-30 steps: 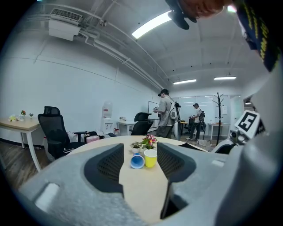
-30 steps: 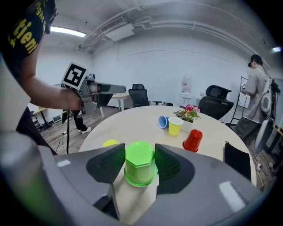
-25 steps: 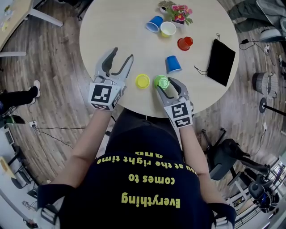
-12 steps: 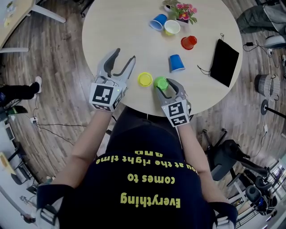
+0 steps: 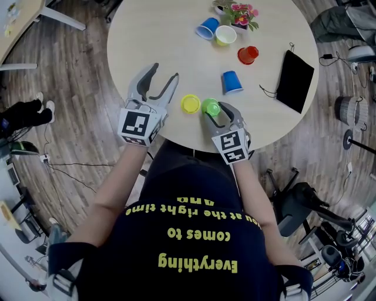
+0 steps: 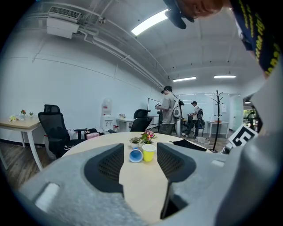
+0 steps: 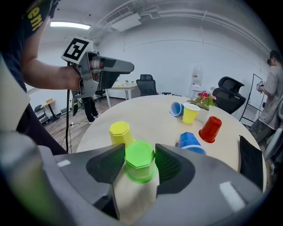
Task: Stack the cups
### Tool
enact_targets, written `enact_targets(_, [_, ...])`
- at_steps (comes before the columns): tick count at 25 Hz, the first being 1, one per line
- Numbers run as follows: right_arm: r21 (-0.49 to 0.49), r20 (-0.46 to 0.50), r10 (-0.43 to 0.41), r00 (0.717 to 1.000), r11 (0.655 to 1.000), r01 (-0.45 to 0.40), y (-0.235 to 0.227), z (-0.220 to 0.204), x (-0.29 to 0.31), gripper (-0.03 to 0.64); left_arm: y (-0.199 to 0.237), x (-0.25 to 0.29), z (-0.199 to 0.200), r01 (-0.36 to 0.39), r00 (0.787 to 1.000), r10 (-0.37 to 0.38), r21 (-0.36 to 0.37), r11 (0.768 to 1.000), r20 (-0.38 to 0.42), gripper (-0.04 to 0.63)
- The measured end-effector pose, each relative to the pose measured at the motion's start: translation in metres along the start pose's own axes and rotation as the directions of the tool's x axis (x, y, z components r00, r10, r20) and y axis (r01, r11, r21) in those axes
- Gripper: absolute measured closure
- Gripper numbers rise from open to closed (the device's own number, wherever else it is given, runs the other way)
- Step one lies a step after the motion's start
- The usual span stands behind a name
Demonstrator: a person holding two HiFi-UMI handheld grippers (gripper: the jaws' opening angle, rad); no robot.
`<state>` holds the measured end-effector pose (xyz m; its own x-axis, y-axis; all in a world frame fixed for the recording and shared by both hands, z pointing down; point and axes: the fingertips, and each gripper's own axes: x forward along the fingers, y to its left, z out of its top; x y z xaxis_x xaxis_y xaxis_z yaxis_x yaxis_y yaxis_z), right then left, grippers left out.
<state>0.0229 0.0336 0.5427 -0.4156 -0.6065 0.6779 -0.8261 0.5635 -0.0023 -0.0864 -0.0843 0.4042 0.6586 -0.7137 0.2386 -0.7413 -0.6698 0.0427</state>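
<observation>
An upside-down green cup point(image 5: 210, 106) point(image 7: 140, 161) sits between the jaws of my right gripper point(image 5: 215, 111) point(image 7: 140, 167), whose pads press on its sides near the table's front edge. Just left of it stands an upside-down yellow cup point(image 5: 190, 103) point(image 7: 119, 132). Farther back are an upside-down blue cup point(image 5: 231, 82) point(image 7: 191, 142) and an upside-down red cup point(image 5: 246, 55) point(image 7: 210, 128). At the far side a blue cup point(image 5: 206, 27) point(image 6: 135, 155) lies on its side beside an upright yellow cup point(image 5: 225, 35) point(image 6: 148, 152). My left gripper point(image 5: 164, 72) point(image 6: 138, 164) is open over the table's left part, with nothing in it.
The round beige table point(image 5: 158, 35) carries a small flower pot point(image 5: 238, 16) at the back and a black pouch point(image 5: 295, 81) with a cord at the right. Office chairs, desks and people stand in the room beyond.
The green cup has shifted a little left with my right gripper, closer to the yellow cup. The left gripper has barely moved.
</observation>
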Motion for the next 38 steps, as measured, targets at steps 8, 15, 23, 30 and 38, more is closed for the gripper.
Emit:
enact_targets(8, [0.004,0.021,0.0,1.0,1.0,0.0,0.002,0.007,-0.004,0.364,0.001,-0.003,0.001,-0.006,1.0,0.006,0.003,1.0,0.003,0.359])
enact_targets(15, [0.07,0.102,-0.038,0.994,0.997,0.031,-0.017,0.032,-0.021,0.359,0.003,-0.003,0.006,-0.011,1.0,0.011,0.004,1.0,0.015,0.359])
enact_targets(23, [0.093,0.189,-0.161,0.969,0.985,0.145,-0.059,0.062,-0.05,0.36,0.003,0.003,0.012,-0.007,1.0,0.007,0.014,1.0,0.025,0.359])
enact_targets(30, [0.161,0.256,-0.285,0.924,0.955,0.25,-0.118,0.088,-0.078,0.365,0.002,0.012,0.017,-0.008,1.0,0.007,0.017,1.0,0.027,0.359])
enact_targets(38, [0.211,0.26,-0.361,0.896,0.926,0.312,-0.168,0.095,-0.076,0.367,-0.002,0.03,0.018,0.001,0.999,-0.001,0.015,1.0,0.043,0.359])
